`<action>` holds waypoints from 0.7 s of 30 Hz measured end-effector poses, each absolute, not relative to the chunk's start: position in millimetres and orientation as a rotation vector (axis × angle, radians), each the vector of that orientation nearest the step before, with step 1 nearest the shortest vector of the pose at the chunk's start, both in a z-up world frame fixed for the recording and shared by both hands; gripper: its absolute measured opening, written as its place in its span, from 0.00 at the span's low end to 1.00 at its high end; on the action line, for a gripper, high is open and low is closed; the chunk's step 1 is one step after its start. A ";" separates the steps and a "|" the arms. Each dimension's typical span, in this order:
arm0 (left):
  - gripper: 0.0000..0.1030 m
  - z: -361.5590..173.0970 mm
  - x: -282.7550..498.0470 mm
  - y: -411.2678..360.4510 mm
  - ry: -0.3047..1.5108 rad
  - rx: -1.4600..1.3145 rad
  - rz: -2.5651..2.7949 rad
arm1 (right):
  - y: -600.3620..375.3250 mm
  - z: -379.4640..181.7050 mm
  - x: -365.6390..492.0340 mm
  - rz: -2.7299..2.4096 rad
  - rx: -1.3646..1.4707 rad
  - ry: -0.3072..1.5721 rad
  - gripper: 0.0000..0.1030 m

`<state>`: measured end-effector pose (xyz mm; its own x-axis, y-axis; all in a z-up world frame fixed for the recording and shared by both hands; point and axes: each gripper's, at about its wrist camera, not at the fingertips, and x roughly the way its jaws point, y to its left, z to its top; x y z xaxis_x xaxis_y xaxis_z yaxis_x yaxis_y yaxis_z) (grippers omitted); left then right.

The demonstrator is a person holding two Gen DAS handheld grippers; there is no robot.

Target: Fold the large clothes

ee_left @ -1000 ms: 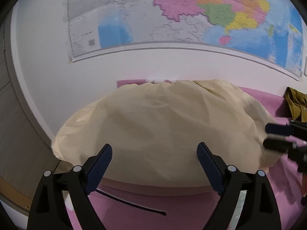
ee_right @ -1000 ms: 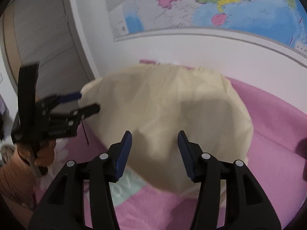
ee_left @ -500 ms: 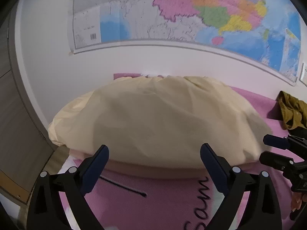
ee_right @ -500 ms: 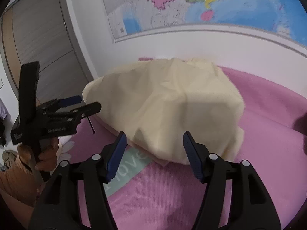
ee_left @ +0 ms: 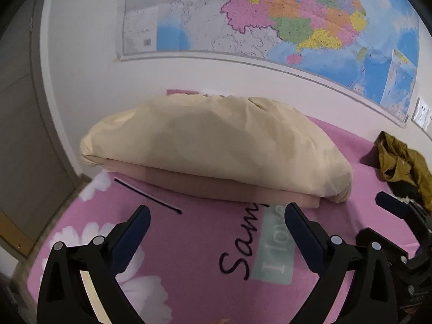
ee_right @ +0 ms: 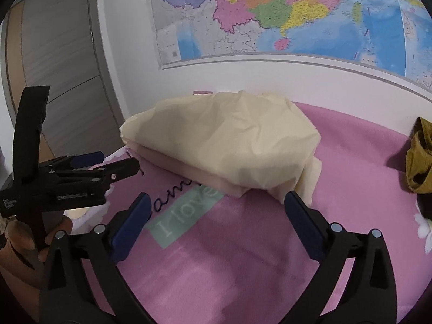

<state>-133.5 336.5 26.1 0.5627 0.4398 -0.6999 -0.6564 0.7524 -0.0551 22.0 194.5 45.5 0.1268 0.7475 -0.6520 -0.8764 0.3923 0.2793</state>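
A folded cream garment [ee_left: 216, 145] lies on the pink bedspread [ee_left: 205, 243], stacked on a folded beige-pink layer [ee_left: 216, 183]. It also shows in the right wrist view [ee_right: 224, 140]. My left gripper [ee_left: 216, 232] is open and empty, held back from the stack's near edge. My right gripper [ee_right: 216, 216] is open and empty, just short of the stack's near right corner. The left gripper shows at the left of the right wrist view [ee_right: 116, 166], its jaws apart.
A crumpled olive-brown garment [ee_left: 399, 162] lies on the bed at the right, also in the right wrist view [ee_right: 418, 159]. A wall with a large map [ee_left: 270, 16] stands behind the bed. A grey door [ee_right: 54, 67] is at the left. A thin black cord [ee_left: 145, 195] lies near the stack.
Both grippers have pulled back from the cream garment, which now lies farther ahead on the bed. The right gripper's jaws have opened wider.
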 end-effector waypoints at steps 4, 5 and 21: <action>0.93 30.2 -138.2 326.2 0.720 -0.312 0.686 | 185.6 46.9 13.8 1.195 -0.185 0.824 0.94; 0.93 31.3 -139.5 323.6 0.720 -0.309 0.689 | 183.7 48.0 11.7 1.196 -0.185 0.822 0.94; 0.93 31.7 -146.5 297.9 0.724 -0.274 0.703 | 163.3 55.5 -2.7 1.197 -0.170 0.789 0.94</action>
